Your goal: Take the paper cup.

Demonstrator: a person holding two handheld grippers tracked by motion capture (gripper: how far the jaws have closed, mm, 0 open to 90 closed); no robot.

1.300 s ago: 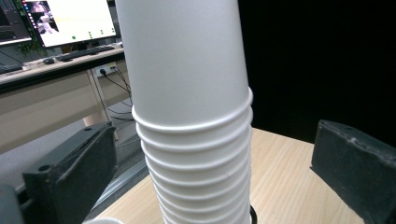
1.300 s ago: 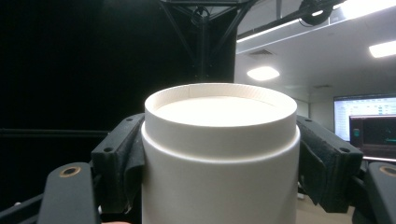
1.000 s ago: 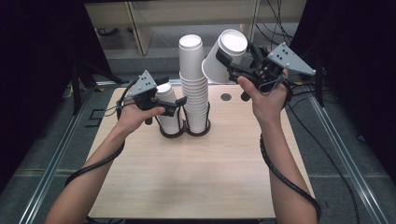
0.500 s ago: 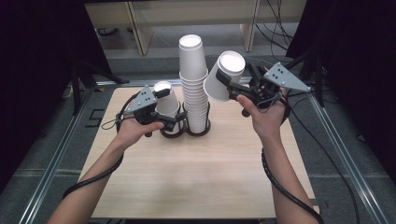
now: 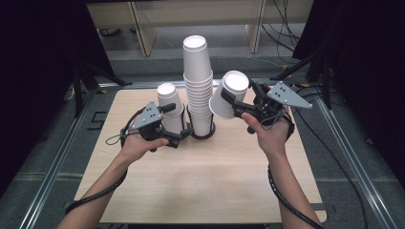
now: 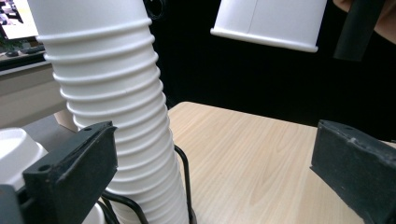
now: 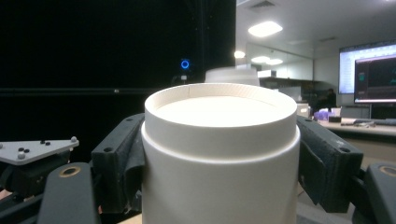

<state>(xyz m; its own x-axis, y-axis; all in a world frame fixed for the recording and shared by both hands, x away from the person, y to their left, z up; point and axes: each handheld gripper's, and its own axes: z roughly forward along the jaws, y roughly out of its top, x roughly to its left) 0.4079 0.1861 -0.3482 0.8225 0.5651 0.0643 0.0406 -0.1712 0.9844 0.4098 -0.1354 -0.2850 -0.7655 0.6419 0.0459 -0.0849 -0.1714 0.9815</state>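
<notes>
A tall stack of upturned white paper cups (image 5: pixel 198 86) stands in a black wire holder (image 5: pixel 204 136) at mid-table, with a shorter stack (image 5: pixel 170 109) just to its left. My left gripper (image 5: pixel 180 137) is open low in front of the two stacks. In the left gripper view the tall stack (image 6: pixel 116 116) rises beside the left jaw, and nothing lies between the jaws of the left gripper (image 6: pixel 215 158). My right gripper (image 5: pixel 232 106) is shut on a single white cup (image 5: pixel 229 95), held tilted in the air just right of the tall stack. That cup (image 7: pixel 219 154) sits squeezed between both pads.
The wooden table (image 5: pixel 200 186) has bare room in front of the stacks. Metal rails (image 5: pixel 52 167) run along both sides. Black cables trail from each gripper. Wooden furniture legs and loose cables lie on the floor beyond the far edge.
The right gripper has brought its cup down and closer beside the tall stack. The left gripper has drawn back from the short stack toward the person and sunk to its base.
</notes>
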